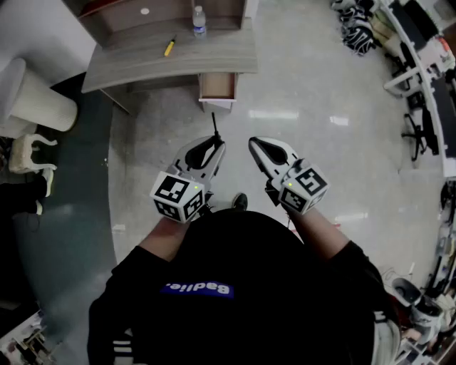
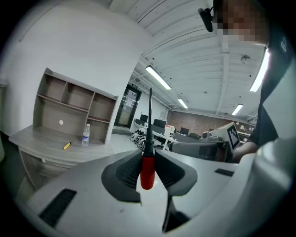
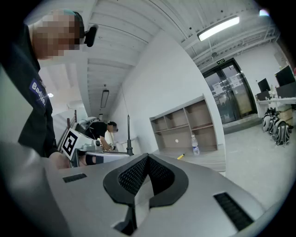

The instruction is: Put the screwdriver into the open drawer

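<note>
A screwdriver with a red handle [image 2: 147,170] and a black shaft [image 1: 214,125] stands upright between the jaws of my left gripper [image 2: 148,159], which is shut on the handle. In the head view that gripper [image 1: 211,147] hovers over the floor, well short of the open drawer [image 1: 217,87] that juts from the front of the grey desk [image 1: 142,63]. My right gripper [image 1: 255,145] floats beside it on the right. Its jaws [image 3: 147,159] are shut with nothing between them. The shaft [image 3: 128,134] also shows in the right gripper view.
A water bottle [image 1: 199,21] and a small yellow tool [image 1: 169,47] lie on the desk top, under a shelf unit [image 2: 74,99]. A white chair [image 1: 32,100] stands left of the desk. Office chairs and desks [image 1: 420,85] line the right side.
</note>
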The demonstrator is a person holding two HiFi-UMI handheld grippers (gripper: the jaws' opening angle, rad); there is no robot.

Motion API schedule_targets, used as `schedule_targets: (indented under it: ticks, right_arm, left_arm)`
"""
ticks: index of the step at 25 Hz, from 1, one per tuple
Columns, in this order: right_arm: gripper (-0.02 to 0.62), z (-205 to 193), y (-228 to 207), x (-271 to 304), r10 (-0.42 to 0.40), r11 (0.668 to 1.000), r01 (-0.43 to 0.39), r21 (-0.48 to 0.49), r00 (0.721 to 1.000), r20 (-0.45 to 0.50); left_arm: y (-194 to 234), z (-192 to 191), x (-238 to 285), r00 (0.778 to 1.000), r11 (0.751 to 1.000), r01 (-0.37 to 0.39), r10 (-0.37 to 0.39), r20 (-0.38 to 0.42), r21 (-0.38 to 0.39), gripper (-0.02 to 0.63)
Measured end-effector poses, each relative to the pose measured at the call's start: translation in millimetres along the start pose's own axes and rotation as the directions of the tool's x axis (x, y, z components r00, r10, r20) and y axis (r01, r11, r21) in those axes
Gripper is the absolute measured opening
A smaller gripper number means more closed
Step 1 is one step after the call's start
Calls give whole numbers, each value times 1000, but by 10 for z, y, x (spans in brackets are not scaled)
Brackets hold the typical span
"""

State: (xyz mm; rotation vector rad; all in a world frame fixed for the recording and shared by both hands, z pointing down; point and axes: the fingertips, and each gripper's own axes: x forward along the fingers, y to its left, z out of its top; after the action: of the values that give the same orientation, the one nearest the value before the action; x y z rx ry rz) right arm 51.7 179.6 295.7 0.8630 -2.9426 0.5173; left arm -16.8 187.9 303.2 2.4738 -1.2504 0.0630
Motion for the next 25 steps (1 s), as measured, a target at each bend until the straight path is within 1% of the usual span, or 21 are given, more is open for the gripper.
schedule_targets:
  ticks: [17,25]
  right_arm:
    - [28,-3,-25,33,14,1000,-14,2,1000,-6]
    - [28,32,-107,18,23,1000,-23,14,1000,1]
  left_arm:
    - [23,-4,21,1000,1000,-20,20,-2,-7,87]
    - [20,-4,102,999,999,-33,33,-6,-9,87]
